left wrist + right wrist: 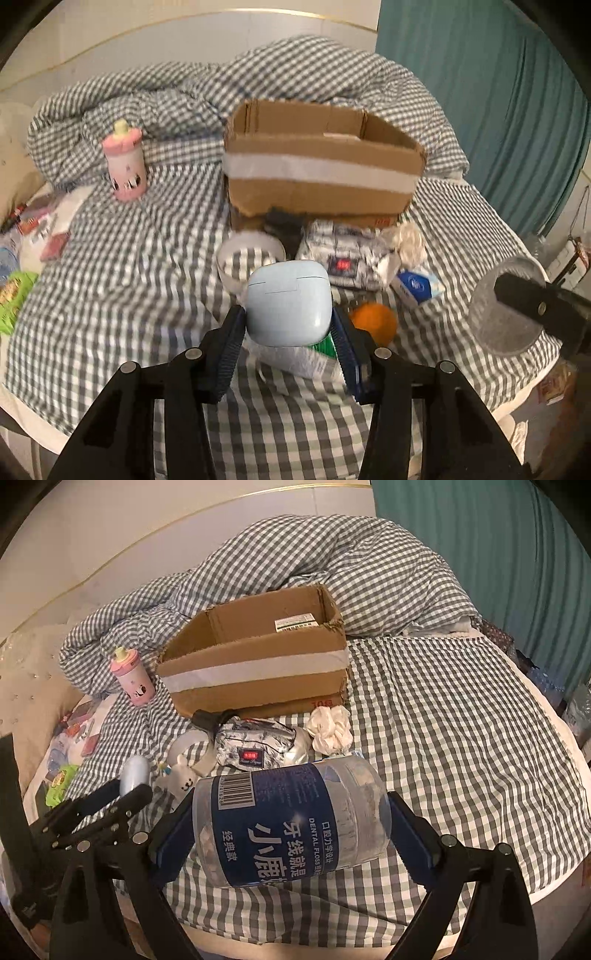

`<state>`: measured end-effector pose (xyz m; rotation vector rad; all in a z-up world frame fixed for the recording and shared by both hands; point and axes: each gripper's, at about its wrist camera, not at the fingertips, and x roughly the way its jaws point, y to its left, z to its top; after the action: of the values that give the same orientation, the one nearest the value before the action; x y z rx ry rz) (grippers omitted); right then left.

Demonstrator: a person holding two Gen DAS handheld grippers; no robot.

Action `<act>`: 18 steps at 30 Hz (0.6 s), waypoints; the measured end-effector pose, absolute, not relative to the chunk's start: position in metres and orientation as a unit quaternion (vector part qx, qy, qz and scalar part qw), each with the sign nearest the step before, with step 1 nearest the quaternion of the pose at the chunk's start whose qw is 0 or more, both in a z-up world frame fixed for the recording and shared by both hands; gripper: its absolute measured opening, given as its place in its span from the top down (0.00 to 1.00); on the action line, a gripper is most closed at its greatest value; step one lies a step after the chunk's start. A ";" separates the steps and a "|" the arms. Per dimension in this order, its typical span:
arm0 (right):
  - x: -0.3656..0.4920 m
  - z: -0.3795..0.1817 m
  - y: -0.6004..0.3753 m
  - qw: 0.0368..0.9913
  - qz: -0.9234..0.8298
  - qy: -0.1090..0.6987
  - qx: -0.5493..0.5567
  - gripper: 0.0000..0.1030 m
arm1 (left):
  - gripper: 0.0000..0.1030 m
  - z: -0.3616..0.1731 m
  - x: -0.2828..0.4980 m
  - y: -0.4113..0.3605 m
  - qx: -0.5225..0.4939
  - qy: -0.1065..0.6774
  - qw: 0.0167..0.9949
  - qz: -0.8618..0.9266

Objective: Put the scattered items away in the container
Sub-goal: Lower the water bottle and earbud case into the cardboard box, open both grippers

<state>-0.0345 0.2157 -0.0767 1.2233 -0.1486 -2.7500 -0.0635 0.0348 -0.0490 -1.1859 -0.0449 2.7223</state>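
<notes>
Round bed [461,738] under a grey-and-white gingham sheet, soft and creased, with a rumpled duvet [332,561] of the same check heaped behind the cardboard box [258,672]. Pale curved headboard with a thin gold line beyond the box; pleated teal curtain off to its right.

Open-topped corrugated box, brown, banded with white tape, edges torn, standing mid-bed. Left of the box, upright, a pink cylindrical bottle [125,162] with a yellow cap. Just in front of the box, a crinkled silvery pouch [258,747] with a red label and a bunched cream scrunchie [330,729]. Nearer than the pouch, a clear tape ring [251,258], a small blue-and-white carton [417,288] and a round orange [373,321].

Well in front of the box, raised off the sheet: clear plastic floss jar [291,819] with a navy label, clamped between the blue ribbed pads of the right gripper [291,834]; smooth, rounded pale-blue earbud case [288,302], pinched by the left gripper [288,332].
</notes>
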 end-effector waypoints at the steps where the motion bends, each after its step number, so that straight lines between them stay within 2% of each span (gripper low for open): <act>1: -0.036 -0.074 0.215 0.065 -0.911 -0.049 0.404 0.09 | 0.53 -0.045 -0.066 0.036 -0.396 -0.015 0.085 0.914; 12: -0.071 -0.060 0.213 0.062 -0.911 -0.047 0.405 0.09 | 0.53 -0.028 -0.102 0.043 -0.397 -0.006 0.086 0.914; 18: -0.113 -0.024 0.214 0.072 -0.920 -0.056 0.381 0.09 | 0.53 0.004 -0.143 0.052 -0.375 0.003 0.090 0.923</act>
<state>-0.1133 0.2145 -0.0244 1.1438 -0.1676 -2.7658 -0.1427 0.0517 0.0038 -1.1151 0.0093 2.7437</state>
